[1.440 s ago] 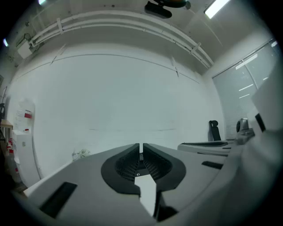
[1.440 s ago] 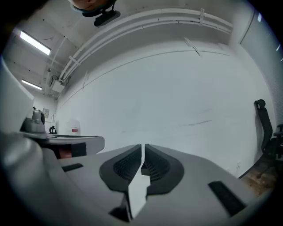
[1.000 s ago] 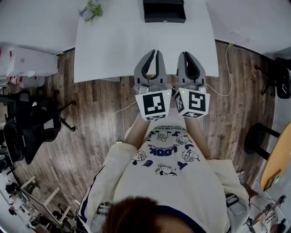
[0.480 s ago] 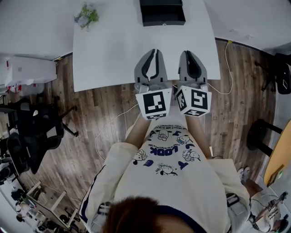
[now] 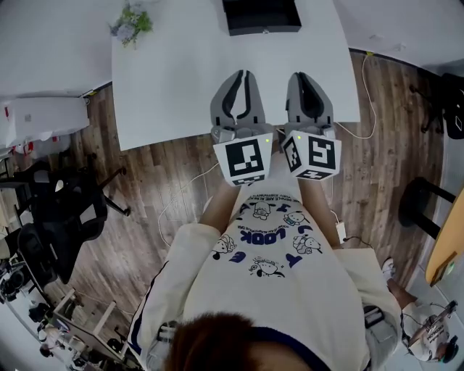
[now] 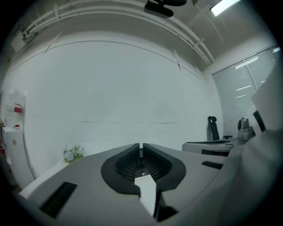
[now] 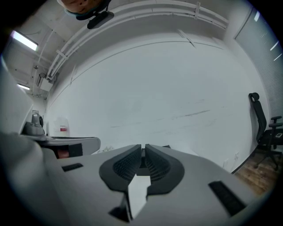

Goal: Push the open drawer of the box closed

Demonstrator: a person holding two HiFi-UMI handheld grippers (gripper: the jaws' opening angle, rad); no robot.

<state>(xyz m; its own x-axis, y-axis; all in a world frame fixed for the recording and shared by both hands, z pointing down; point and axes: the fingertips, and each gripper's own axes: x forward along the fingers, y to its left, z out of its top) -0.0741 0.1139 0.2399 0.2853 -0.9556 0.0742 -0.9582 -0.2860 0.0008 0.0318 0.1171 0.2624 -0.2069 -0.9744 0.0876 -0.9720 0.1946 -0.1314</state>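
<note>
A person stands at the near edge of a white table [image 5: 167, 87], a gripper in each hand. The left gripper [image 5: 243, 74] and the right gripper [image 5: 309, 75] are held level and side by side over that edge, each with its jaws pressed together on nothing (both gripper views show only a thin seam). The black box [image 5: 261, 13], its drawer [image 5: 262, 29] facing the person, sits at the table's far edge, well apart from both grippers. A small plant [image 5: 129, 22] stands far left.

Black box [image 5: 261, 16] — white table [image 5: 181, 80]
</note>
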